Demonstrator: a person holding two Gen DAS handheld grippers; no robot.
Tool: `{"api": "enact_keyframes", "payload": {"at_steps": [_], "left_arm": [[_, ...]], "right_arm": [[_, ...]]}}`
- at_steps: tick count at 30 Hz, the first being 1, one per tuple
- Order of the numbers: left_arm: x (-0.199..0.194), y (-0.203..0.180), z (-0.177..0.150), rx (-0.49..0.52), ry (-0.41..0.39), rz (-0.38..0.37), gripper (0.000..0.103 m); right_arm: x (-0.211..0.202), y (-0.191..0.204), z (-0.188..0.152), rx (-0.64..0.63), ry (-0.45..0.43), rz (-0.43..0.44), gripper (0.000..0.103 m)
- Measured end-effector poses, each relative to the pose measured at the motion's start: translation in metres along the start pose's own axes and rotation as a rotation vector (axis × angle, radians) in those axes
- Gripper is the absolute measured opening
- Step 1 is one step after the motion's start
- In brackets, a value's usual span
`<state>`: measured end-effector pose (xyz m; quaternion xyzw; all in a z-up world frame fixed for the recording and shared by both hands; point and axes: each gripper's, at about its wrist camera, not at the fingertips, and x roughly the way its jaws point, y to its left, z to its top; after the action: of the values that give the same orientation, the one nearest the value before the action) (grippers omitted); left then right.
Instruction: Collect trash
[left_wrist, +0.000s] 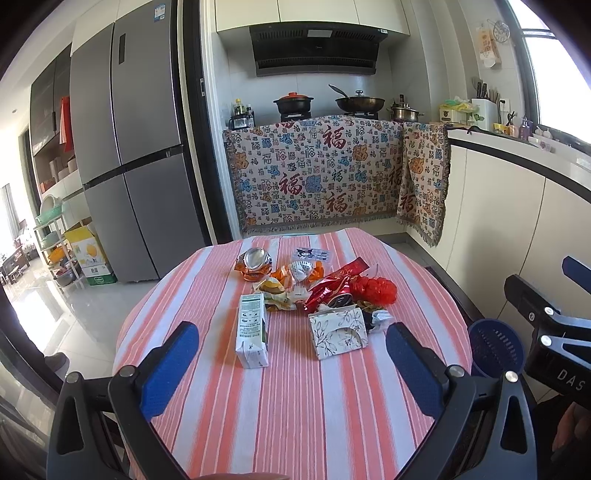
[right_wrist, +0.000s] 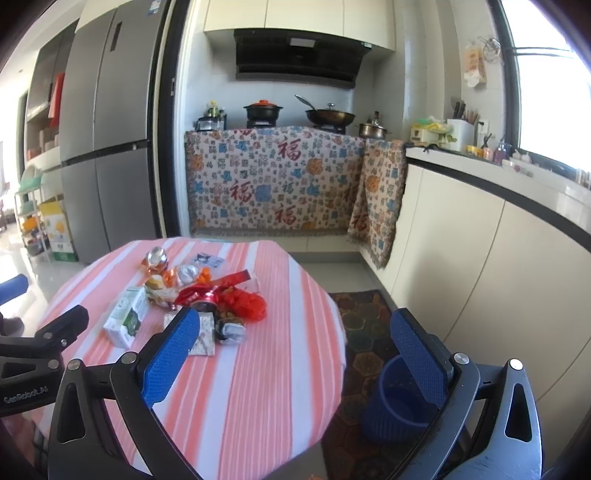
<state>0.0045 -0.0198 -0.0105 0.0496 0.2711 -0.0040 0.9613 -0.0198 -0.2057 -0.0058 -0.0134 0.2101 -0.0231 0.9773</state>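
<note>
L gripper (left_wrist: 291, 354) jaws wide, empty, above near edge of round striped table (left_wrist: 288, 406); R gripper (right_wrist: 295, 354) also wide, empty, over table's right edge. Trash pile mid-table: milk carton (left_wrist: 252, 334) lying flat, floral paper box (left_wrist: 338, 332) beside it, red wrapper (left_wrist: 334, 284), crushed can (left_wrist: 254, 263) at far side. Blue bin (right_wrist: 395, 402) on floor right of table, on patterned rug (right_wrist: 365, 325).

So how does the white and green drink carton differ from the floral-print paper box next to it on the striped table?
The white and green drink carton is a tall, narrow, closed block lying on its side; the floral-print paper box is squatter and wider, with a curved cut-out in its front. The carton carries green printed labelling, the box a grey leaf pattern. The carton lies apart to the left; the box sits against the wrapper pile. Both rest on the striped tablecloth, untouched by either gripper.
</note>
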Motion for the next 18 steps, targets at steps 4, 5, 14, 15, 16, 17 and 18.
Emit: {"api": "enact_keyframes", "payload": {"at_steps": [4, 5, 14, 15, 16, 17, 18], "left_arm": [[0.0004, 0.0003, -0.0009, 0.001, 0.001, 0.003, 0.103], [0.0004, 0.0002, -0.0007, 0.002, 0.001, 0.005, 0.103], [-0.0001, -0.001, -0.0015, 0.009, 0.002, 0.014, 0.103], [-0.0001, -0.0012, -0.0019, 0.009, 0.002, 0.015, 0.103], [-0.0001, -0.0012, -0.002, 0.009, 0.002, 0.015, 0.103], [-0.0001, -0.0011, -0.0021, 0.009, 0.002, 0.015, 0.103], [0.0, -0.0011, -0.0021, 0.009, 0.002, 0.015, 0.103]], "right_arm": [[-0.0005, -0.0009, -0.0003, 0.0, 0.002, 0.0, 0.103], [-0.0005, -0.001, -0.0003, 0.0, 0.003, 0.001, 0.103], [-0.0001, -0.0018, -0.0017, -0.005, 0.006, 0.002, 0.103], [-0.0002, -0.0025, -0.0024, -0.005, 0.007, 0.003, 0.103], [0.0, -0.0026, -0.0026, -0.006, 0.008, 0.002, 0.103], [0.0004, -0.0018, -0.0018, -0.006, 0.008, 0.002, 0.103], [0.0004, -0.002, -0.002, -0.006, 0.009, 0.002, 0.103]]}}
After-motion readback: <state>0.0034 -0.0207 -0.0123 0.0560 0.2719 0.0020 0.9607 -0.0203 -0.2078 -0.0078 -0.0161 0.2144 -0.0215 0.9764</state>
